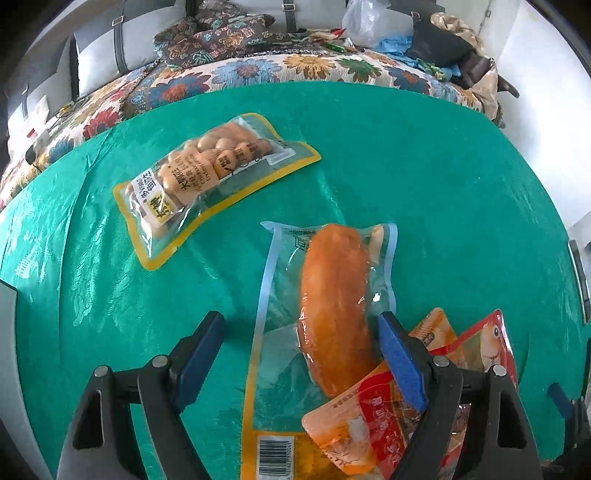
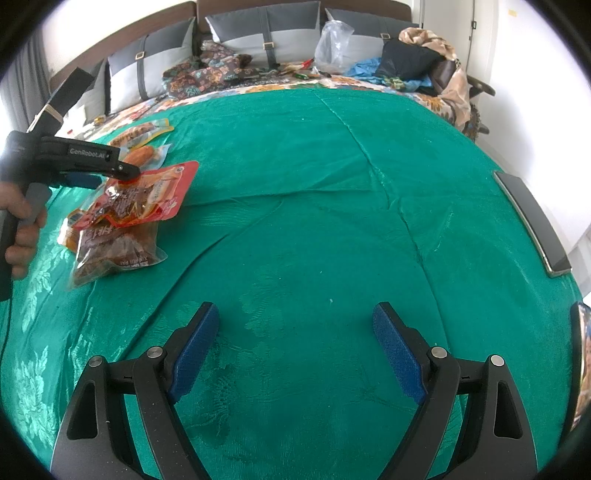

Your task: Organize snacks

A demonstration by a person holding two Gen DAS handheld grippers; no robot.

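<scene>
step: reaching for sausage pack (image 1: 332,306) | left gripper (image 1: 301,354) fingers wide, empty, straddling it | right gripper (image 2: 295,350) fingers wide, empty | next: lower, pinch, lift

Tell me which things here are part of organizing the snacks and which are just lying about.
Part of the job:
- sausage pack
- clear pack with the orange sausage
- red snack packs
- brown snack bag
- left gripper, open over the clear pack
- right gripper, open over bare cloth

Lying about:
- clear plastic bag
- dark patterned cloth
- pillows
</scene>
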